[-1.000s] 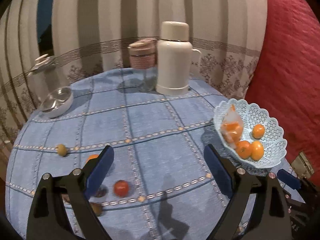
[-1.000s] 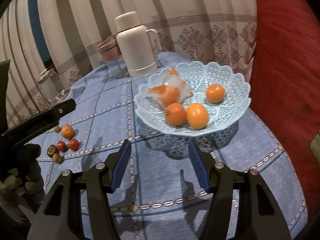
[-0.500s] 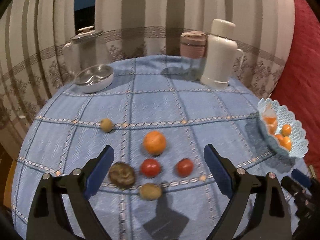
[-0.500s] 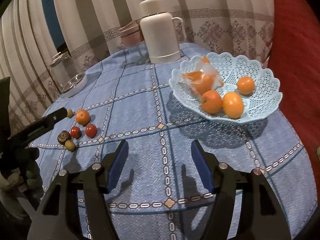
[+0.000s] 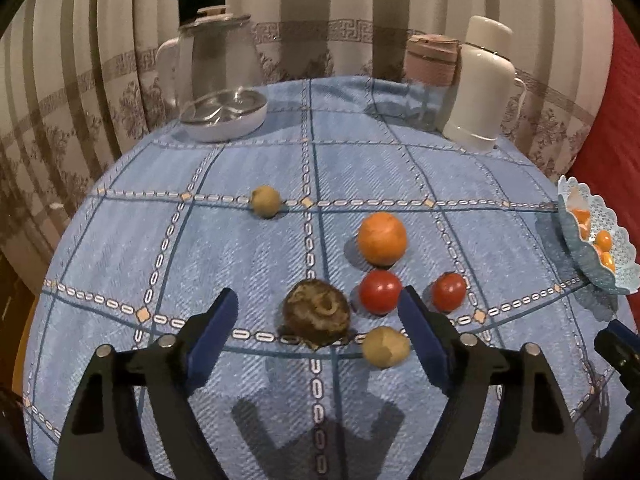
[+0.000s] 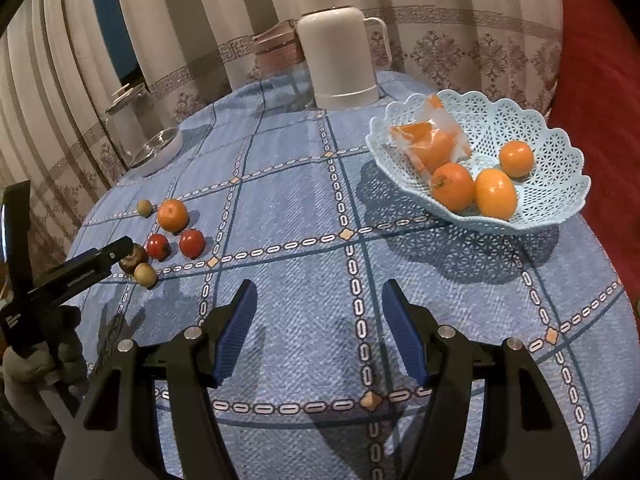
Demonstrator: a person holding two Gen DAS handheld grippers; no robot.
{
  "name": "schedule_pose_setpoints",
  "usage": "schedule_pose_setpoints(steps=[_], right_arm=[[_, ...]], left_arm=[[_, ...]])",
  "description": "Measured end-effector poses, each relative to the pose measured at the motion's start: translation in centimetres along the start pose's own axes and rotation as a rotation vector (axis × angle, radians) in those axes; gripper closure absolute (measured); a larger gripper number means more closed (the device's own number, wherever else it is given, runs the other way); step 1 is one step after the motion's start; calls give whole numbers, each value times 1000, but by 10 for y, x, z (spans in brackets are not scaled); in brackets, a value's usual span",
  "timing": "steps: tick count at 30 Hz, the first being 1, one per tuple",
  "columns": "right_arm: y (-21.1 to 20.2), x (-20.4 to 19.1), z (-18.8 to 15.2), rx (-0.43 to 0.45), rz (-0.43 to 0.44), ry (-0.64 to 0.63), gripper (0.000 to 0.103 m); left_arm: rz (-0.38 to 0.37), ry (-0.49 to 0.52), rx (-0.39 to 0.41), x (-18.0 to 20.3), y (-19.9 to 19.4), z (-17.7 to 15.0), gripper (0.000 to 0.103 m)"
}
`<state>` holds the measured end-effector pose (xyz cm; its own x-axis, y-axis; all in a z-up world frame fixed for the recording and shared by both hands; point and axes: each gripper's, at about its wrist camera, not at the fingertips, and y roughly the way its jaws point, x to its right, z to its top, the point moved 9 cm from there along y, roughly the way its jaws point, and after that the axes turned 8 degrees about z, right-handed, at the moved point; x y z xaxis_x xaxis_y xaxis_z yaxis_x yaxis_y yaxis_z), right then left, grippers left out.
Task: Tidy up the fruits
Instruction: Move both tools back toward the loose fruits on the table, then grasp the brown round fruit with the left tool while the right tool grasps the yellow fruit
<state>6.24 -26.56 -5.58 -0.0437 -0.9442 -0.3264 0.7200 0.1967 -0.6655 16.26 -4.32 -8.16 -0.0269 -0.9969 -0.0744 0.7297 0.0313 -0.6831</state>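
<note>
Blue checked tablecloth (image 5: 248,264): wrinkled brown fruit (image 5: 316,312), dull.

The left tongs (image 5: 318,316) are now much nearer the loose fruit and sit lower over the tabletop (image 5: 240,248). Their jaws are closing, with the brown wrinkled fruit (image 5: 317,314) between them but not touched. The right tongs (image 6: 318,332) have slid a little away from the blue basket (image 6: 560,136) and opened slightly.

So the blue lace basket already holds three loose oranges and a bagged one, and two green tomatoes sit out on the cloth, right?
Nearly. The two tomatoes are red, not green, as the left wrist view shows. The basket does hold three loose oranges and a bagged one.
</note>
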Motion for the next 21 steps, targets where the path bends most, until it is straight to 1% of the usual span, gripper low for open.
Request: schedule_pose_setpoints(steps=[2,6,8,12,14,17,19,21], right_arm=[[2,-2,-1,-4,1,-4,36],[4,-5,-2,-11,1,-10,36],[6,-7,-3,-15,1,-13,36],[10,-11,-4,-25,3,-21,36],[12,-14,-5,-31,4,-26,36],[14,-17,-6,-37,6,-35,36],[16,-21,-7,-42,8,-44,36],[18,-24,-7,-47,9,-51,36]], left_arm=[[-6,-6,-13,-2,4,-3,26],[-17,-21,-37,-5,12,-6,34],[-23,-25,-46,-6,16,-7,35],[-32,-26,-73,-6,27,-9,42],[-43,-27,-84,-5,30,-10,43],[-69,-22,-97,-2,34,-11,50],[-95,-18,-90,1,33,-11,62],[-103,-11,-78,3,30,-11,62]])
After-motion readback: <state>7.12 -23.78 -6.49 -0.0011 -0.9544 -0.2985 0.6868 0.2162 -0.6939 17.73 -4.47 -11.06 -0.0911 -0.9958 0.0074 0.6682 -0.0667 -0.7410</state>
